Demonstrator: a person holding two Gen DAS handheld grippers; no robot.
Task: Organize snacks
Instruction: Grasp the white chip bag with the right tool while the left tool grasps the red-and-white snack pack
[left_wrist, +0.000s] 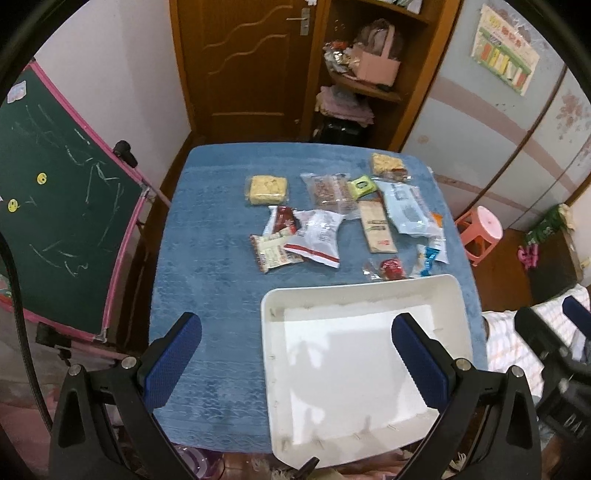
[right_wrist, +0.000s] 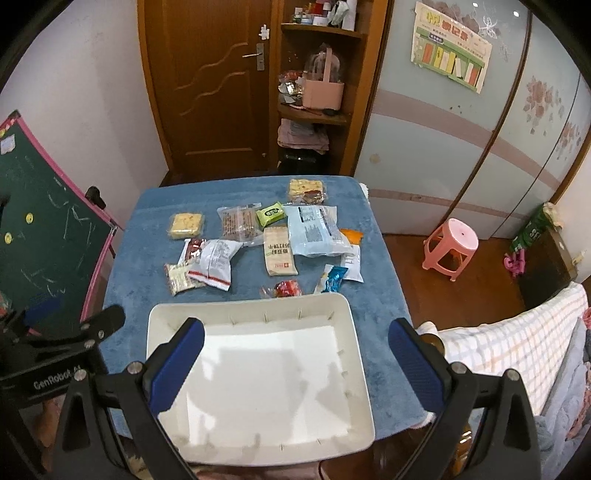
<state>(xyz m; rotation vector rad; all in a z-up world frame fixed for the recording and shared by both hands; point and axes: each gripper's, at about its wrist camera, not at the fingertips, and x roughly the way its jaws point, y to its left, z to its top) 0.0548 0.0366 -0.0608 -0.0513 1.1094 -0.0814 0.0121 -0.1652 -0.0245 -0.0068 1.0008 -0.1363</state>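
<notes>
1. Left hand-held gripper (left_wrist: 295, 354) hangs wide and empty at the frame's bottom; right hand-held gripper (right_wrist: 295, 354) likewise, low over the tray (right_wrist: 354, 332)
2. Snacks (left_wrist: 314, 236) lie scattered mid-frame on the blue counter (left_wrist: 207, 295), beyond the empty tray
3. Risk: packets overlap, so a pinch may lift two or drag a neighbour
4. Risk: the red sweet (right_wrist: 286, 288) touching the tray's far rim could be knocked away
</notes>
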